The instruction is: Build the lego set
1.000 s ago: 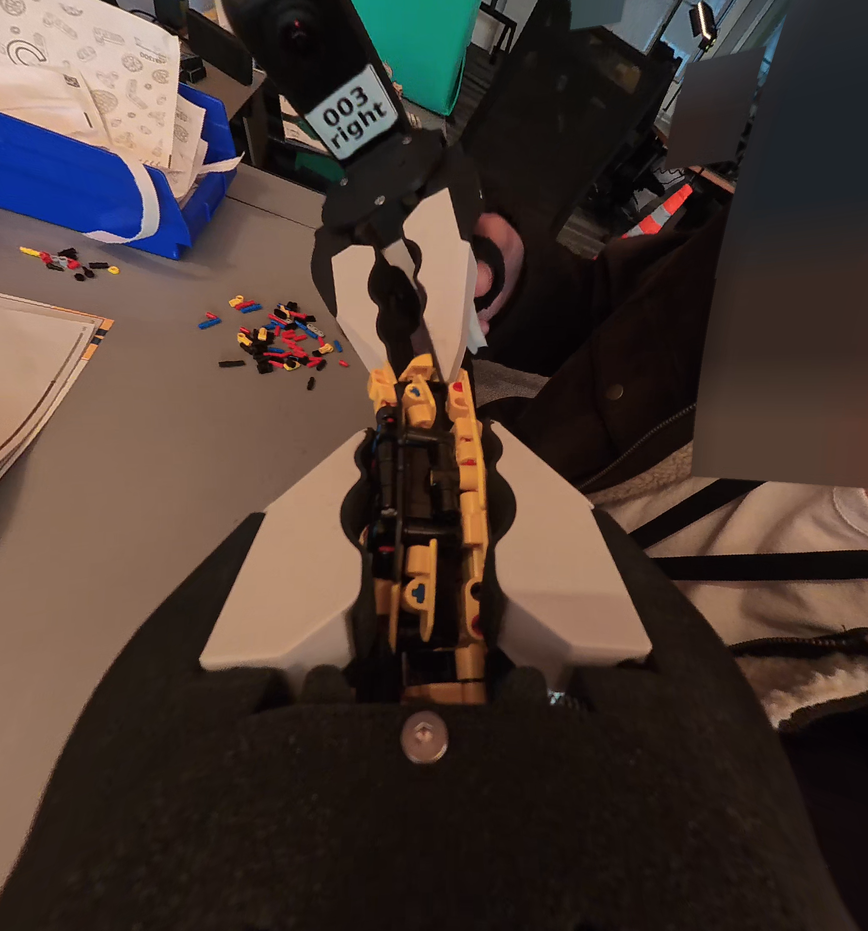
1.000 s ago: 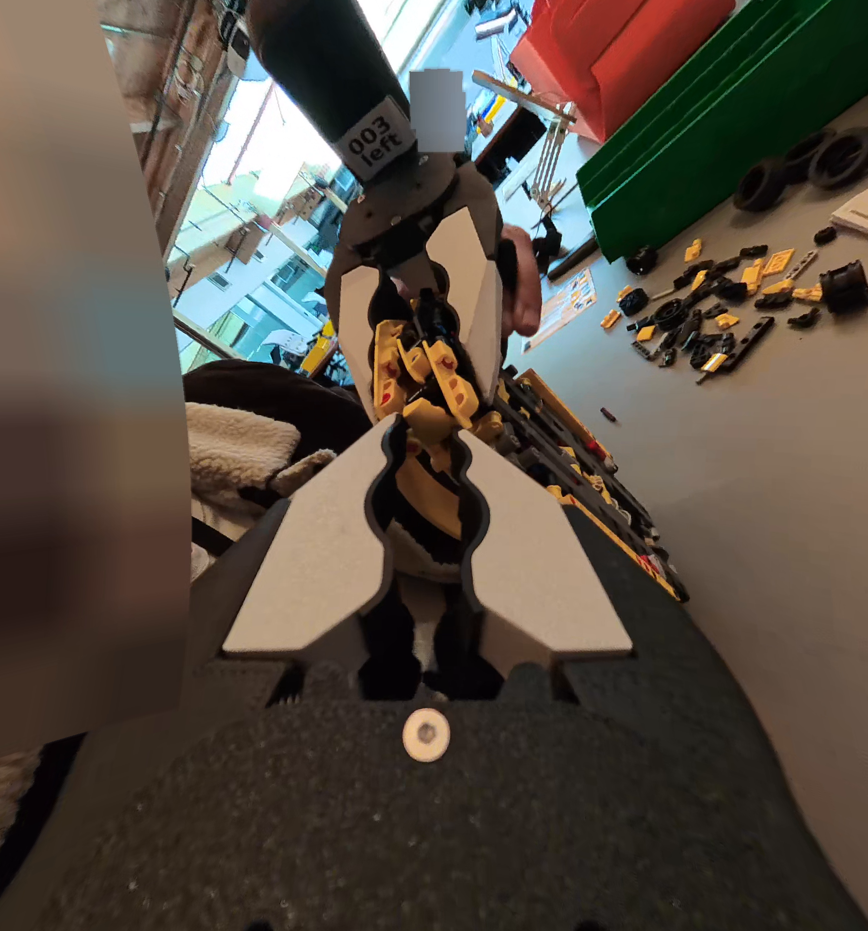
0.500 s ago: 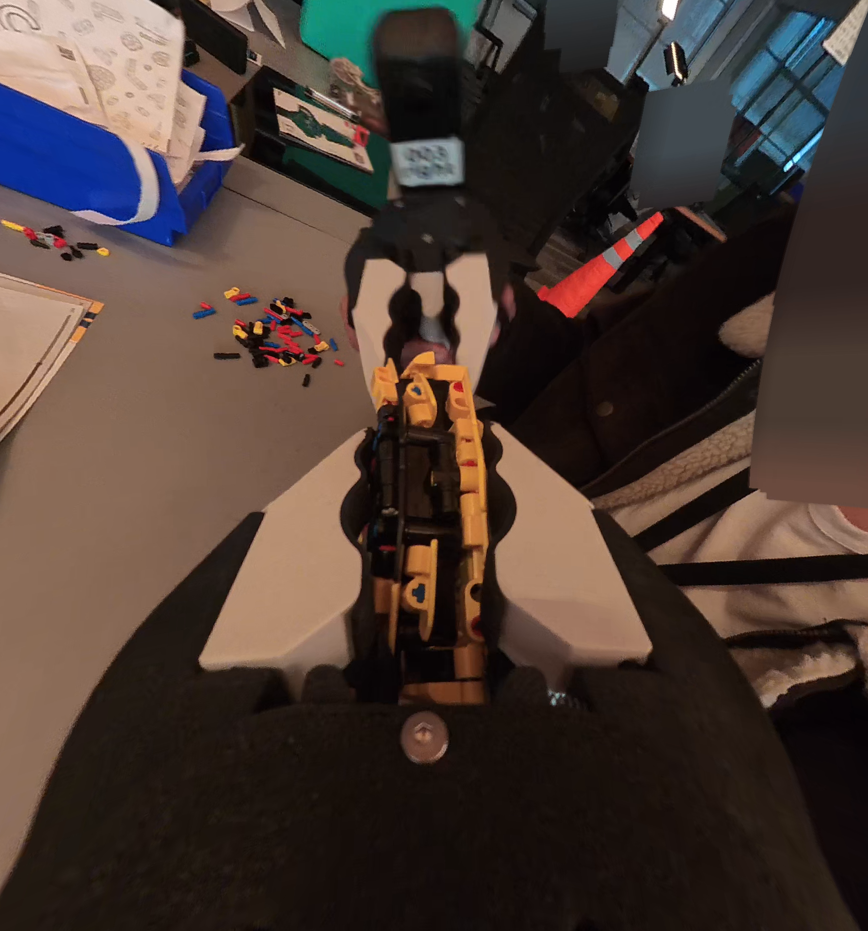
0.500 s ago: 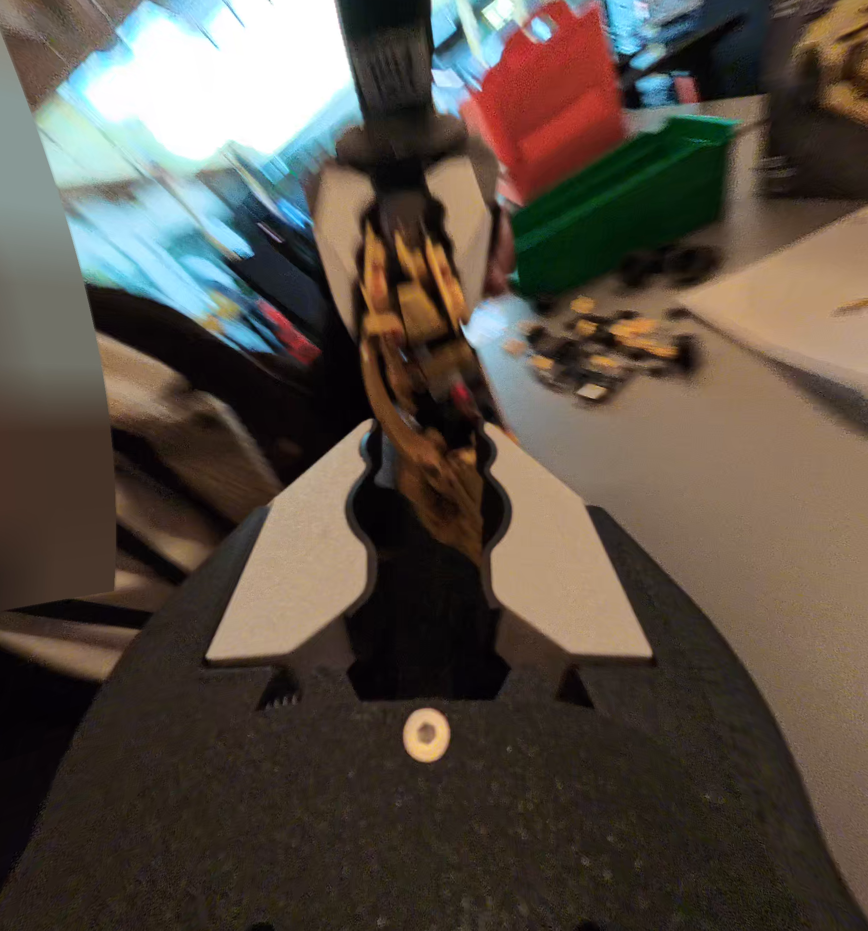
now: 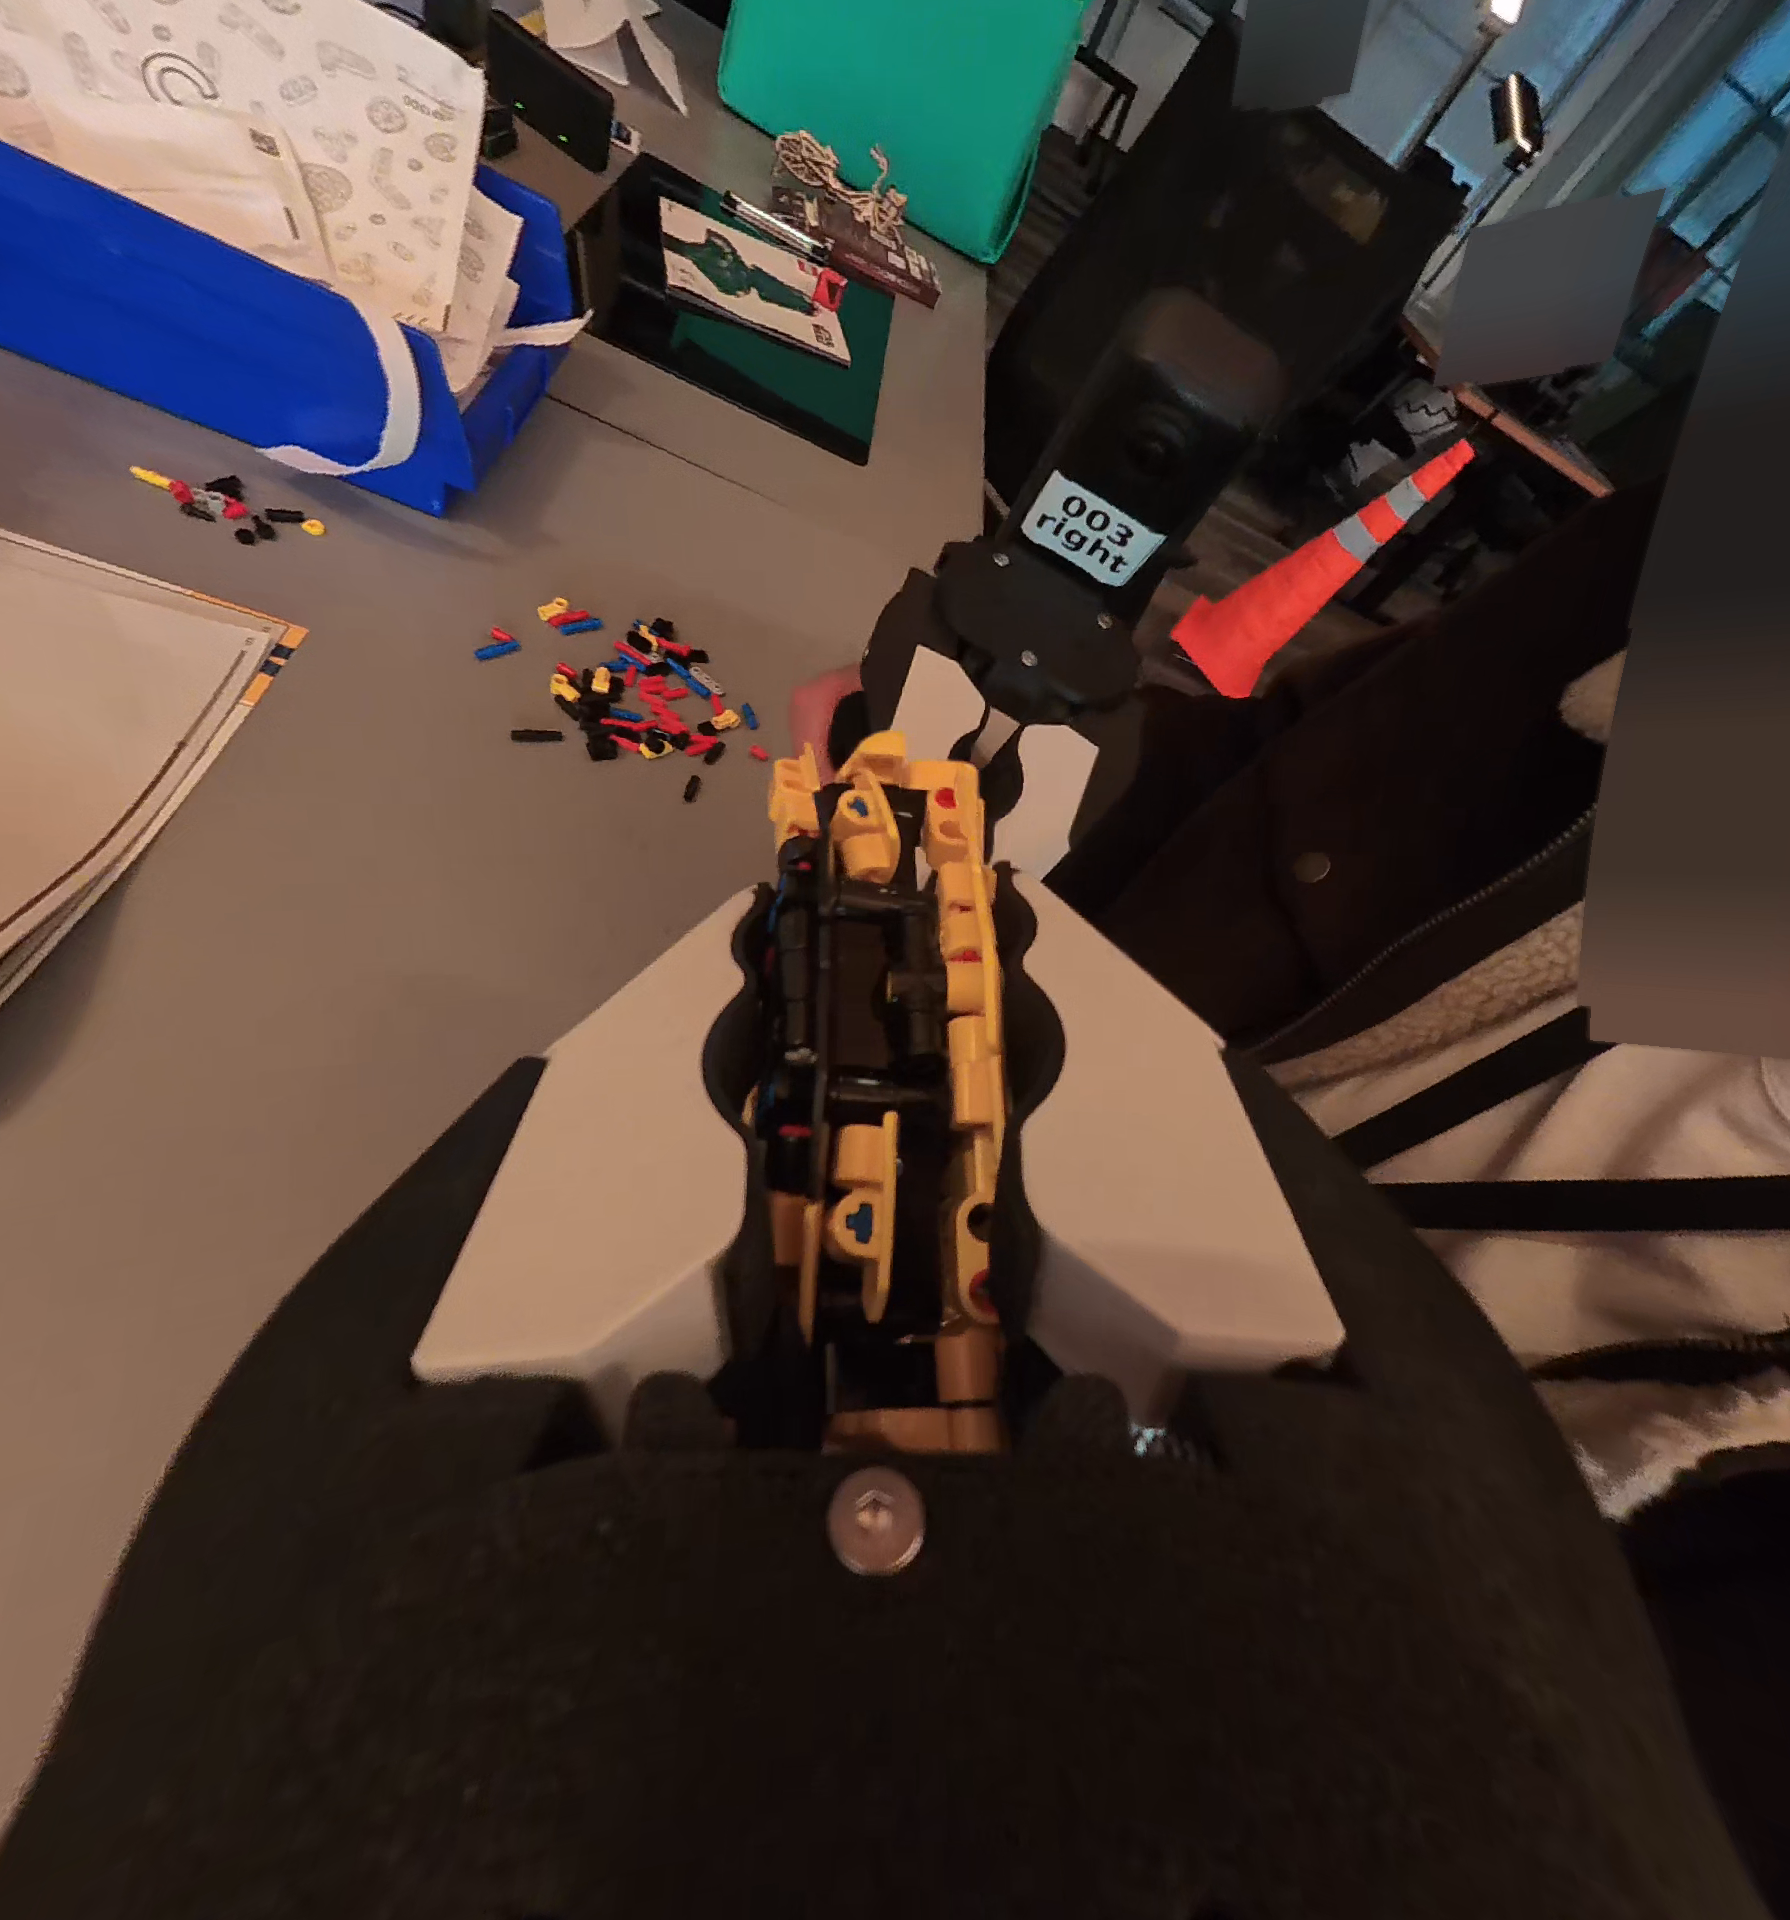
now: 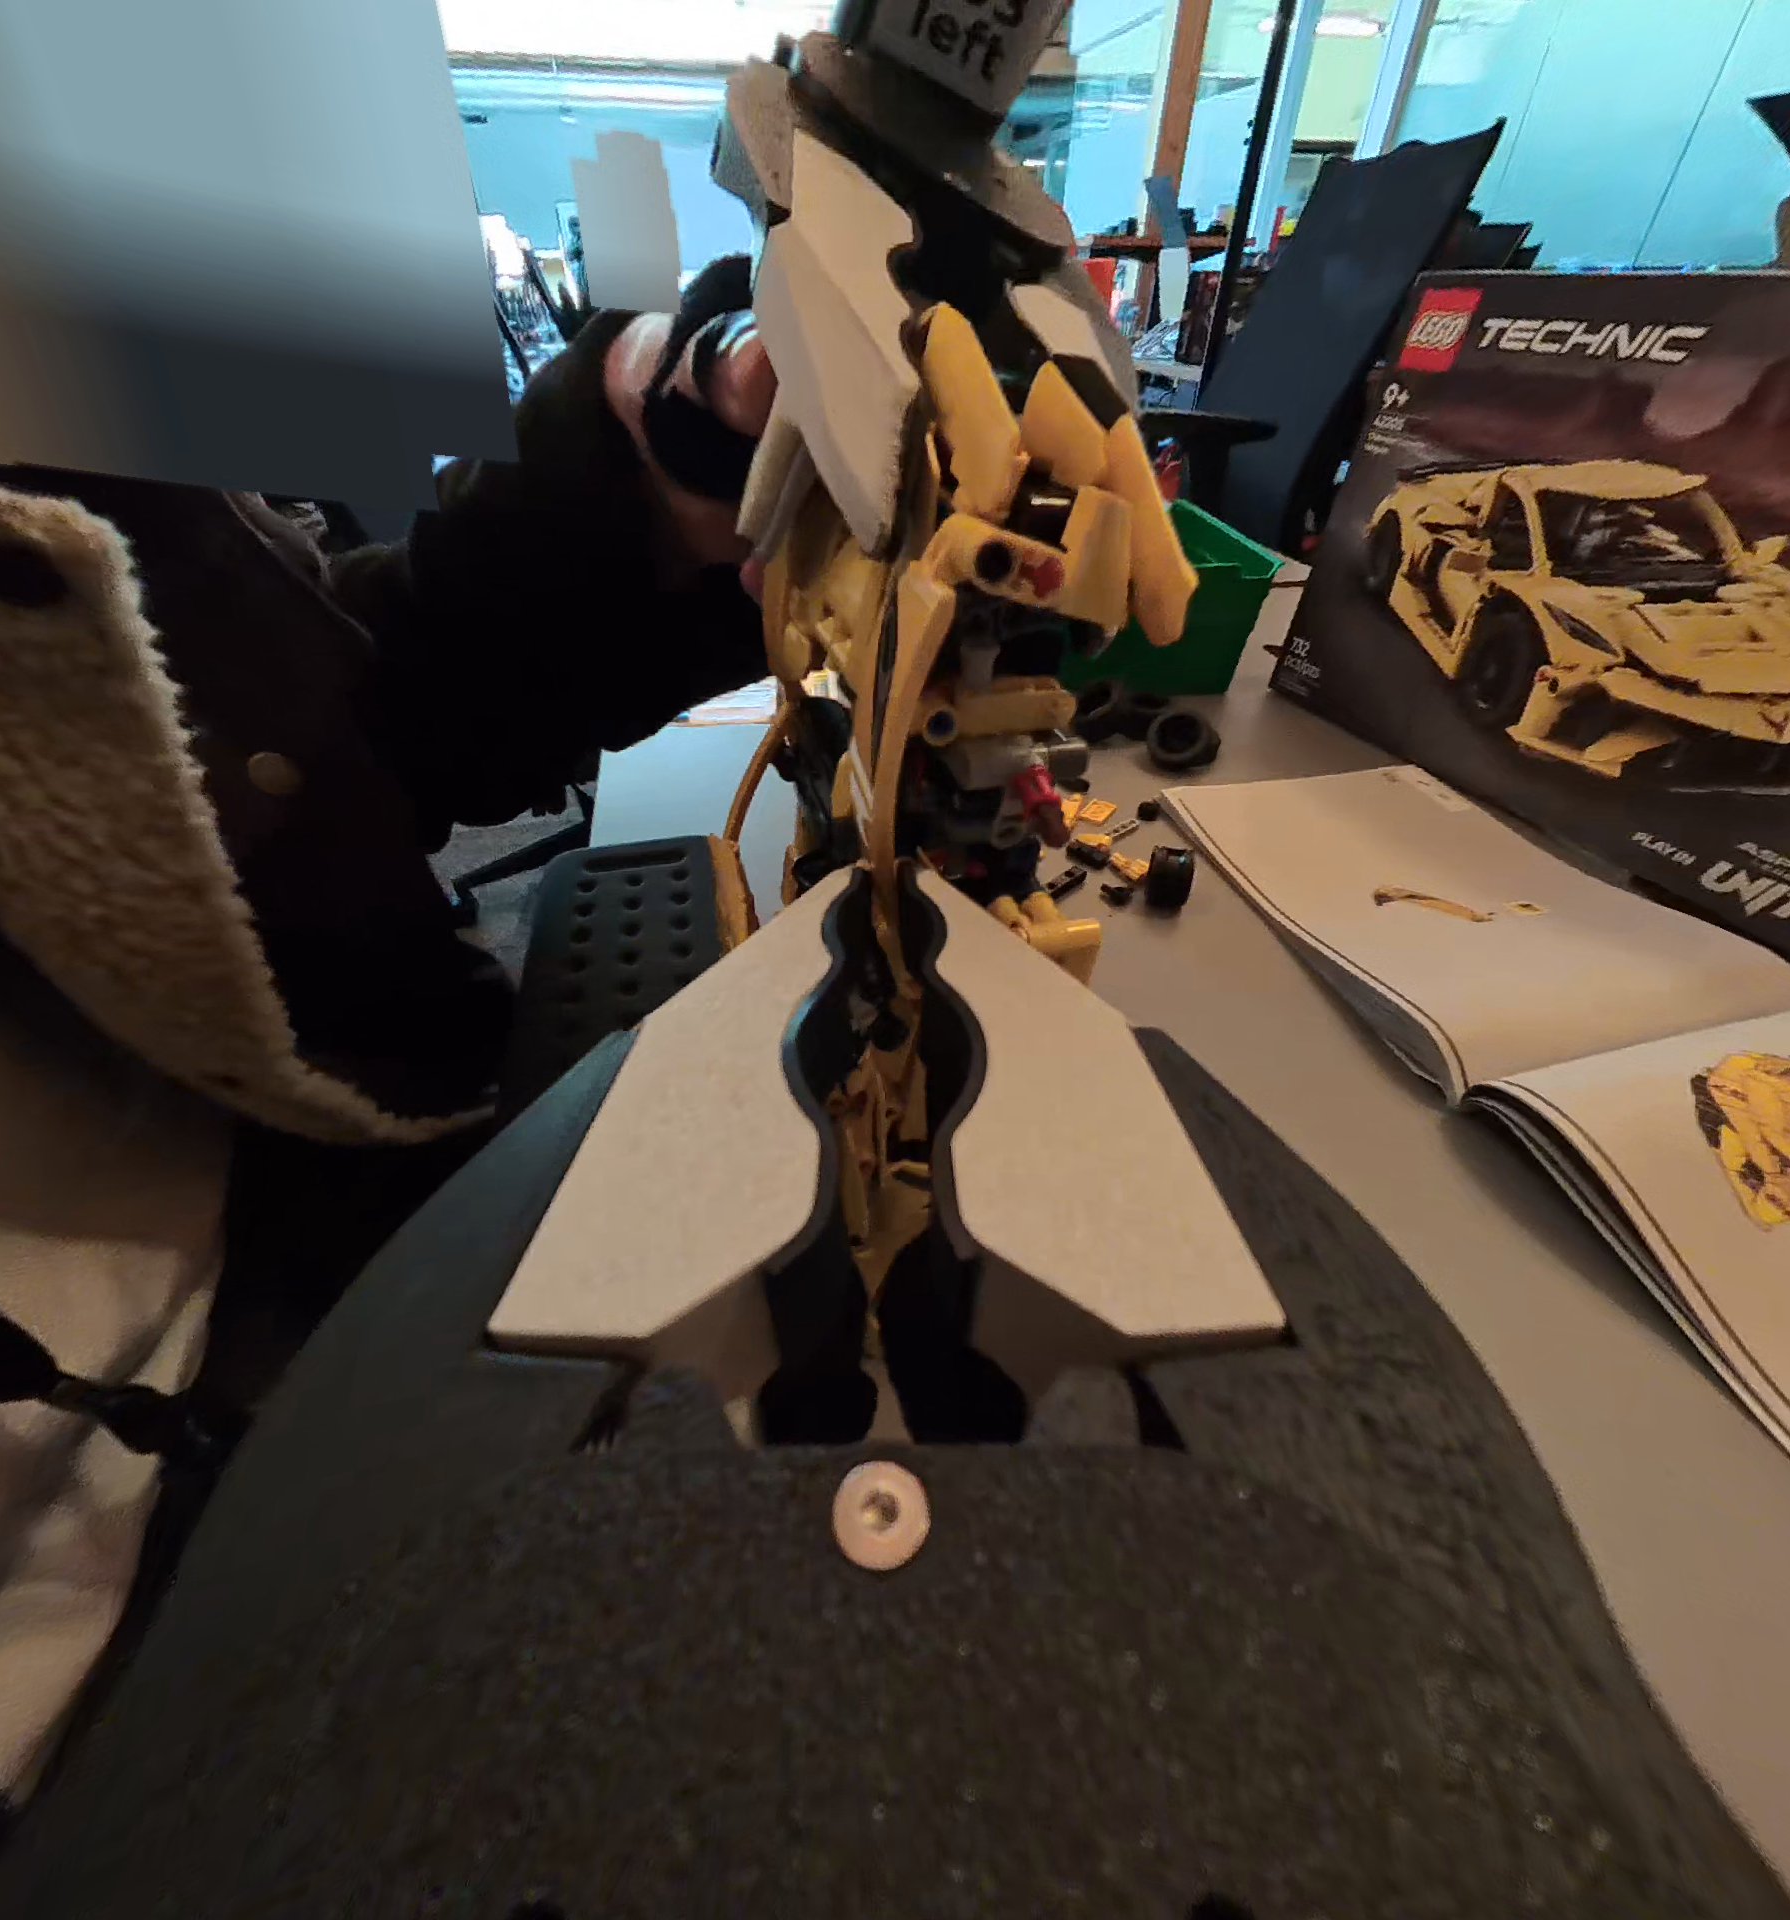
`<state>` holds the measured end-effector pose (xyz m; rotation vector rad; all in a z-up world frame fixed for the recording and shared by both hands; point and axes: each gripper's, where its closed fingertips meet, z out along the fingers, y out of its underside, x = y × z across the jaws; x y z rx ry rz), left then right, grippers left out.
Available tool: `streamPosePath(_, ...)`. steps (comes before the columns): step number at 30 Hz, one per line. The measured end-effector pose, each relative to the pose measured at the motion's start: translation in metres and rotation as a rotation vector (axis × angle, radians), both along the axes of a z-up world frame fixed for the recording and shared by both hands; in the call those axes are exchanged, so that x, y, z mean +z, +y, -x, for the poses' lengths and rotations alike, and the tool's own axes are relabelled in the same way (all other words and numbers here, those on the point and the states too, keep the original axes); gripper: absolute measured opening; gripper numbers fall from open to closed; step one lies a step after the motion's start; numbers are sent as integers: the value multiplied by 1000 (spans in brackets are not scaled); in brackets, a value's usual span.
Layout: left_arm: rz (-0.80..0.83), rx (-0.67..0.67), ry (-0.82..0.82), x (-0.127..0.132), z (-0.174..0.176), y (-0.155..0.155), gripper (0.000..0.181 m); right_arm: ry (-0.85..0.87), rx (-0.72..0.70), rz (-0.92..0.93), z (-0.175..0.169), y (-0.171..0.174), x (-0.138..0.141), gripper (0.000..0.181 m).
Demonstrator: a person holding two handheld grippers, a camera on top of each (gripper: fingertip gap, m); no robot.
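A yellow and black lego car model point(image 5: 886, 1049) sits lengthwise between the fingers of my left gripper point(image 5: 880, 894), which is shut on it. In the right wrist view the model point(image 6: 984, 582) hangs upright from the left gripper point(image 6: 964, 436) above the table edge. My right gripper point(image 6: 883, 881) is closed to a narrow gap on a thin curved yellow strip at the model's lower end. From the left wrist view the right gripper point(image 5: 974, 727) is at the model's far end, its fingertips hidden behind it.
On the grey table lie a pile of small loose pieces point(image 5: 642, 696), a blue bin point(image 5: 195, 312) and a booklet point(image 5: 70, 748). The right wrist view shows the set's box point(image 6: 1597, 561), an open booklet point(image 6: 1493, 987), a green bin point(image 6: 1203, 613), tyres point(image 6: 1171, 738), and a person's jacket at left. Some 5 cm of space lies between my two pairs of fingers.
The right gripper has swung round to a level view and its jaws have narrowed onto the model's thin yellow strip. The left gripper keeps its hold on the model.
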<state>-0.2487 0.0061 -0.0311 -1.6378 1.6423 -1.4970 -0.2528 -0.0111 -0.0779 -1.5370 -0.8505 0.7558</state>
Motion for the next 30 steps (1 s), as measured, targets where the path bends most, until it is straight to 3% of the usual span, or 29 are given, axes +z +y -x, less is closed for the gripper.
streamPosePath(7, 25, 10, -8, 0, -1, 3, 41, 107, 56, 108, 0, 2, 1, 2)
streamPosePath(10, 64, 12, -8, 1, -3, 4, 42, 115, 74, 61, -5, 0, 3, 7)
streamPosePath(12, 68, 11, -12, 1, -2, 5, 42, 93, 103, 15, -6, -4, 2, 18)
streamPosePath(15, 49, -10, -15, 1, -1, 1, 42, 12, 79, -72, -7, -1, 1, 4)
streamPosePath(17, 36, -1, -9, 1, -1, 2, 41, -29, 81, -102, -8, 0, 1, 4)
streamPosePath(24, 23, -24, -15, 1, 0, -3, 41, -112, 107, -94, -14, -3, -7, 14)
streamPosePath(30, 9, -17, -25, 1, 0, -3, 41, -145, 123, -60, -9, -2, -9, 6)
